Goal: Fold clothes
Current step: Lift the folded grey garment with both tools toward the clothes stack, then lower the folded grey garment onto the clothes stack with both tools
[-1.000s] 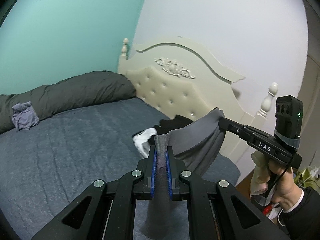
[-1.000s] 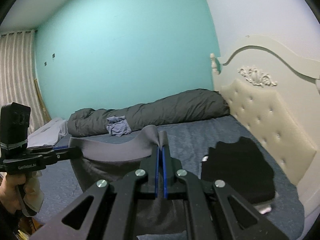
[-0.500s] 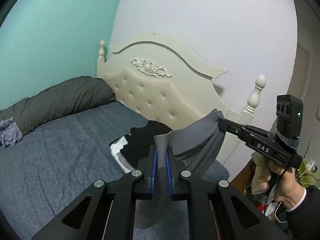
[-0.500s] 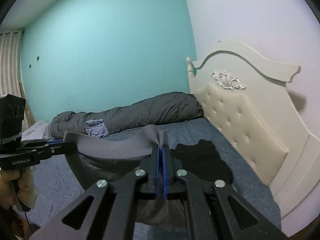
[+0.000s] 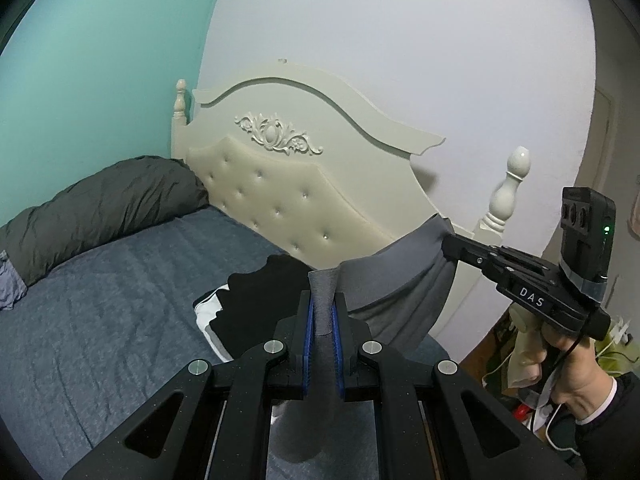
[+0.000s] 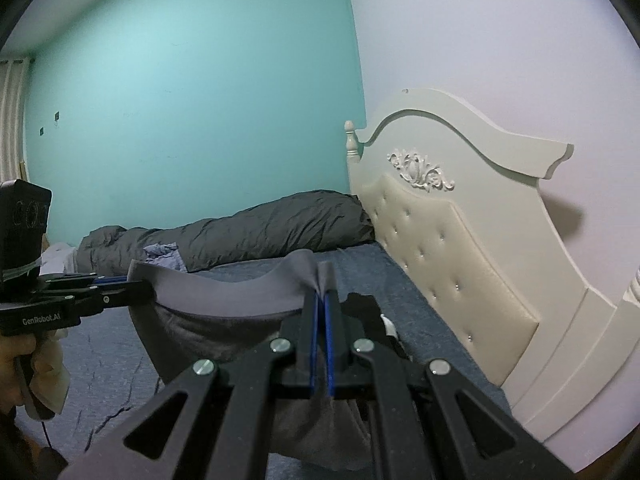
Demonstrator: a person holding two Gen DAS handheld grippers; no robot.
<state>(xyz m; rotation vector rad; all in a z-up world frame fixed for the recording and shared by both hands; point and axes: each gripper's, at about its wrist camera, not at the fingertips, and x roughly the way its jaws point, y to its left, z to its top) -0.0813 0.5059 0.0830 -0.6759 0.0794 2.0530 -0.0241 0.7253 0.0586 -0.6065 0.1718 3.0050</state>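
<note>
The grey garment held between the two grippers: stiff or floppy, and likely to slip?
Probably floppy: the grey garment sags between the left gripper and right gripper and hangs in loose folds below its edge. Seemingly light, since that edge spans with only a shallow dip. Slipping looks unlikely; both grippers' fingers pinch bunched fabric.

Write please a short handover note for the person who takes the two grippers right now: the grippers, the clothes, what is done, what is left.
Left gripper: shut on the grey garment.
Right gripper: shut on the same garment's other end.
The garment hangs stretched between them above the bed.
A black garment lies near the headboard.
Done: picked up and spread.
Left: lay down, fold.
</note>
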